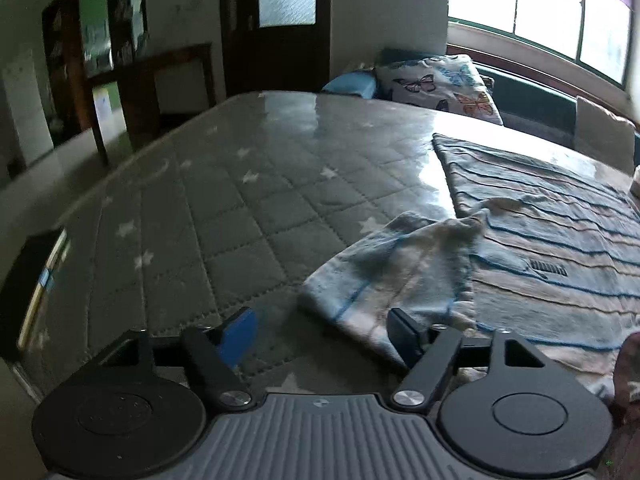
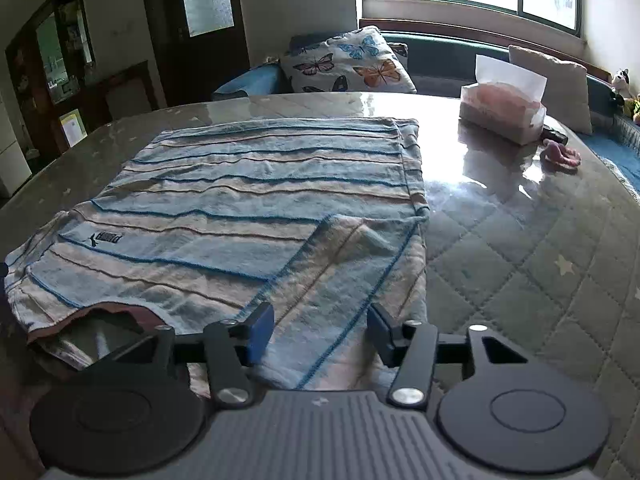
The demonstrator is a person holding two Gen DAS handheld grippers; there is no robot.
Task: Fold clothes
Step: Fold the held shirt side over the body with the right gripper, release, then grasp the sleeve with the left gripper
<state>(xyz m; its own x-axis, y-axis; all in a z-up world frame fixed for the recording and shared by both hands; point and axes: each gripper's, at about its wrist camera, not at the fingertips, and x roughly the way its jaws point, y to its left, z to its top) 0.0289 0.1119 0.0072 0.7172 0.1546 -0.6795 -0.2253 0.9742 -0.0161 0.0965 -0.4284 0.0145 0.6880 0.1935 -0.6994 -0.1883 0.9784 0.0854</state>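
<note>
The striped T-shirt [image 2: 240, 200] has its right sleeve [image 2: 344, 264] folded in; the left sleeve [image 1: 400, 260] waits. Both jaws stand open, empty.

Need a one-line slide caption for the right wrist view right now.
Open right gripper above the folded-in sleeve of a blue-and-beige striped T-shirt lying on a glossy quilted star-print table cover.

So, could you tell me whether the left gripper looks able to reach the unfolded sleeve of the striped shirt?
Probably yes: the left gripper is open, the sleeve lies flat just ahead, and nothing blocks it.
</note>
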